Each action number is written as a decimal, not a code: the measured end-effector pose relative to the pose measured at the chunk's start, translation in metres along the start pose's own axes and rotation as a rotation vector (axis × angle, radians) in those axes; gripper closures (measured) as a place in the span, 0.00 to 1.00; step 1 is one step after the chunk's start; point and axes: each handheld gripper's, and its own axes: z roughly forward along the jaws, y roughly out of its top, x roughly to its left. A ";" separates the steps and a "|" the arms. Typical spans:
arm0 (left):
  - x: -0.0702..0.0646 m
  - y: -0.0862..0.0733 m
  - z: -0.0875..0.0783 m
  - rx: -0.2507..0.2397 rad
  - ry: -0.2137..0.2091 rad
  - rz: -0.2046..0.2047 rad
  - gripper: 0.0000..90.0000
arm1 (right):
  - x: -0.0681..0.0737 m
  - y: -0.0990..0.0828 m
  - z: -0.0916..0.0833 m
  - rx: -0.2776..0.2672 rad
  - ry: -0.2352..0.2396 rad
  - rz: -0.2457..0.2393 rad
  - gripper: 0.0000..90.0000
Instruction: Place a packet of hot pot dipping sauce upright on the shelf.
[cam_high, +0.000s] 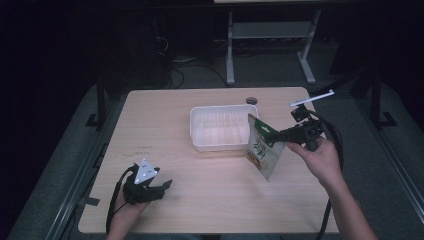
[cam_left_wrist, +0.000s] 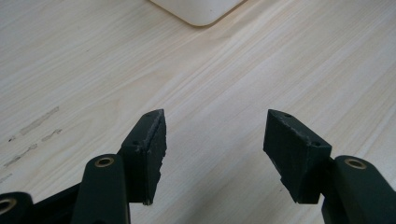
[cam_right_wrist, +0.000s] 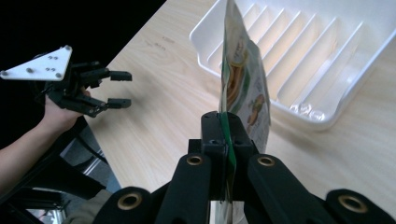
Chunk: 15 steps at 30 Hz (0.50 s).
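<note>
A green and white snack pouch (cam_high: 261, 148) hangs in the air just right of a white ribbed tray (cam_high: 197, 131), its lower corner above the table. My right gripper (cam_high: 270, 134) is shut on the pouch's top edge; in the right gripper view the pouch (cam_right_wrist: 244, 88) stands on edge between the closed jaws of that gripper (cam_right_wrist: 227, 128), with the tray (cam_right_wrist: 205, 46) behind it. My left gripper (cam_high: 166, 184) rests low at the front left of the table, open with nothing between its fingers (cam_left_wrist: 149, 144), over bare wood.
The light wooden table (cam_high: 165, 107) has a round cable hole (cam_high: 251, 100) behind the tray. A corner of the tray (cam_left_wrist: 201, 11) shows at the top of the left gripper view. Dark floor and a white desk frame (cam_high: 230, 50) lie beyond the far edge.
</note>
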 end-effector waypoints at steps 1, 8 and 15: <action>0.001 0.000 0.000 0.000 -0.001 -0.001 0.43 | 0.001 0.004 0.000 0.000 -0.005 -0.011 1.00; 0.003 -0.002 -0.002 -0.006 0.003 -0.015 0.43 | 0.003 0.029 0.001 -0.003 -0.031 -0.014 1.00; 0.004 -0.003 -0.002 -0.002 0.005 -0.018 0.42 | 0.004 0.054 0.002 -0.005 -0.038 -0.001 1.00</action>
